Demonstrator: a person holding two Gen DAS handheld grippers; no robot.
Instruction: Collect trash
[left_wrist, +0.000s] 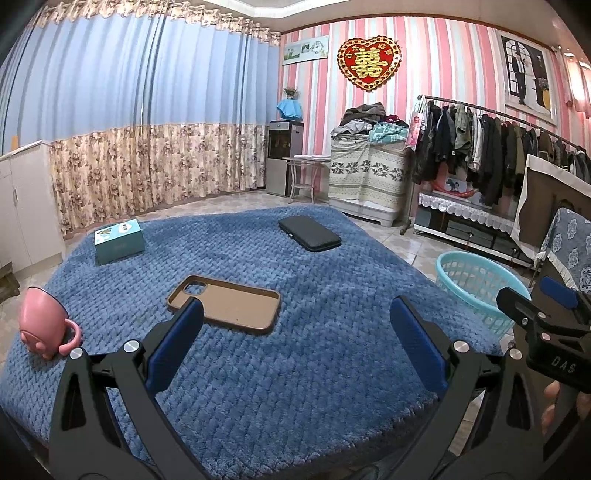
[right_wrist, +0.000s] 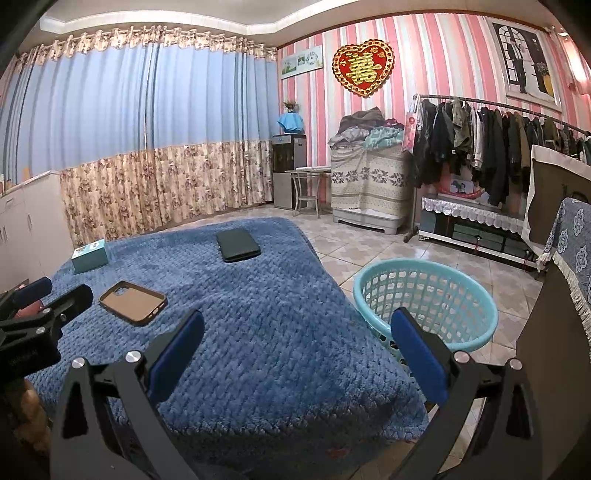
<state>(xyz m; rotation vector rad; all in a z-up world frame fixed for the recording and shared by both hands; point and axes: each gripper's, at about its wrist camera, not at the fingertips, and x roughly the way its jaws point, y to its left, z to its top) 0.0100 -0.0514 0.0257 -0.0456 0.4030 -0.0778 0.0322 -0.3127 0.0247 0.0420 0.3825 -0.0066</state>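
Note:
A table under a blue knitted cover (left_wrist: 295, 350) (right_wrist: 266, 314) carries a brown phone case (left_wrist: 225, 302) (right_wrist: 133, 302), a black case (left_wrist: 309, 233) (right_wrist: 237, 244), a teal box (left_wrist: 119, 241) (right_wrist: 90, 255) and a pink mug (left_wrist: 42, 325). A light-blue mesh basket (left_wrist: 476, 284) (right_wrist: 424, 299) stands on the floor to the table's right. My left gripper (left_wrist: 295, 328) is open and empty above the cover, near the phone case. My right gripper (right_wrist: 295, 339) is open and empty over the table's right edge, next to the basket.
A clothes rack (left_wrist: 480, 147) with dark garments, a low TV stand (right_wrist: 472, 225) and a draped cabinet (left_wrist: 365, 177) stand at the back right. A water dispenser (left_wrist: 284, 155) and floral curtains line the back. A covered chair (right_wrist: 569, 243) is at far right.

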